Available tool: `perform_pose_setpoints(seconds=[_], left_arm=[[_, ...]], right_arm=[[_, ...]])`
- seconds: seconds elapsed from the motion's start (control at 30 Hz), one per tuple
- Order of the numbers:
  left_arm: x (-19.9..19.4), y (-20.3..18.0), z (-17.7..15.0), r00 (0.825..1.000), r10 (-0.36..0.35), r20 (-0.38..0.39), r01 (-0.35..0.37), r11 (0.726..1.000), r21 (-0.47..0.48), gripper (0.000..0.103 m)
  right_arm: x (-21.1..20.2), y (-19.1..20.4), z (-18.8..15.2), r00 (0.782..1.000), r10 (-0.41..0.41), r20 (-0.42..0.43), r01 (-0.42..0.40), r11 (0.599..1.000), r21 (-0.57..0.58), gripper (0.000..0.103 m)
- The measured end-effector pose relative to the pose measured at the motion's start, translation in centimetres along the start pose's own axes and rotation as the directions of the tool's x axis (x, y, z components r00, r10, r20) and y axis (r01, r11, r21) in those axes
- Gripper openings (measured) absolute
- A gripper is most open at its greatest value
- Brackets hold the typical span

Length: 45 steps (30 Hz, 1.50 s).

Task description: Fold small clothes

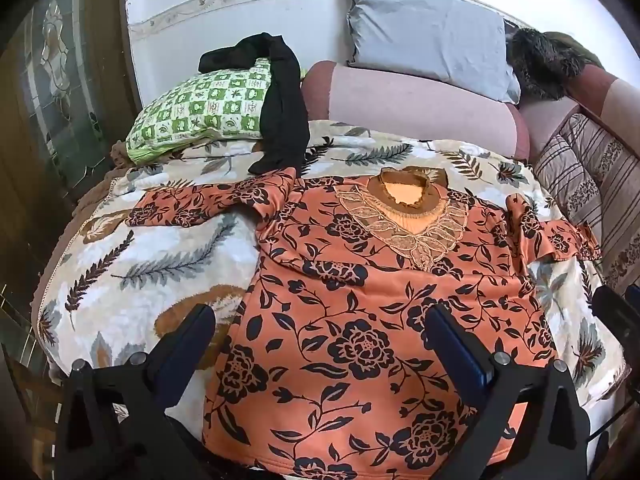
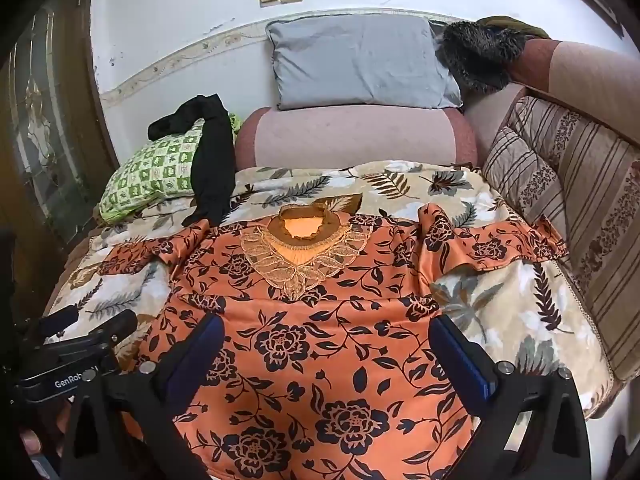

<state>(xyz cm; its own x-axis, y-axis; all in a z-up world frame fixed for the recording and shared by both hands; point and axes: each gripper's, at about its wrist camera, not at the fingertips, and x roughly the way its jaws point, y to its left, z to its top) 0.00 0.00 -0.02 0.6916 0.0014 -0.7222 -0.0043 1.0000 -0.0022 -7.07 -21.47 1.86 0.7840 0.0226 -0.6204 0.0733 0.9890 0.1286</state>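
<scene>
An orange top with a black flower print [image 1: 360, 312] lies spread flat on a leaf-patterned blanket [image 1: 132, 264], neck away from me, both sleeves stretched out sideways. It also shows in the right wrist view [image 2: 320, 344]. My left gripper [image 1: 320, 320] is open and empty, its jaws wide apart above the top's lower left part. My right gripper [image 2: 324, 328] is open and empty above the top's lower middle. The left gripper also shows in the right wrist view [image 2: 88, 328], low at the left.
A black garment [image 1: 280, 112] hangs over a green checked pillow [image 1: 200, 108] at the back left. A grey pillow [image 1: 428, 32] and pink bolster [image 1: 420, 112] lie behind. Striped cushions [image 2: 568, 184] line the right side. A glazed door [image 1: 60, 80] stands on the left.
</scene>
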Motion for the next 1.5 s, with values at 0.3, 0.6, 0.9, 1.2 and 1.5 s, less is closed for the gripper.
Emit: perform_pose_setpoints(seconds=[0.3, 0.6, 0.9, 1.2, 1.5], left_arm=[[-0.3, 0.1, 0.1, 1.000, -0.005, -0.002, 0.005, 1.000, -0.001, 0.103], [0.3, -0.1, 0.0, 1.000, -0.001, 0.012, 0.001, 1.000, -0.002, 0.103], [0.6, 0.1, 0.1, 1.000, -0.001, 0.018, 0.001, 1.000, -0.007, 0.103], [0.7, 0.0, 0.1, 0.999, -0.014, 0.038, 0.015, 1.000, -0.022, 0.103], [0.8, 0.2, 0.3, 0.999, -0.047, 0.016, 0.048, 0.998, -0.052, 0.103]], right_arm=[[-0.1, 0.0, 0.1, 1.000, 0.002, 0.005, -0.002, 1.000, -0.001, 0.103], [0.2, 0.1, 0.2, 1.000, 0.006, -0.001, -0.006, 1.000, -0.004, 0.103], [0.3, 0.2, 0.3, 1.000, 0.007, -0.002, -0.007, 1.000, -0.005, 0.103], [0.5, 0.4, 0.3, 1.000, 0.012, -0.005, -0.012, 1.000, -0.014, 0.103], [0.6, 0.7, 0.3, 1.000, 0.015, -0.002, -0.015, 1.000, -0.018, 0.103]])
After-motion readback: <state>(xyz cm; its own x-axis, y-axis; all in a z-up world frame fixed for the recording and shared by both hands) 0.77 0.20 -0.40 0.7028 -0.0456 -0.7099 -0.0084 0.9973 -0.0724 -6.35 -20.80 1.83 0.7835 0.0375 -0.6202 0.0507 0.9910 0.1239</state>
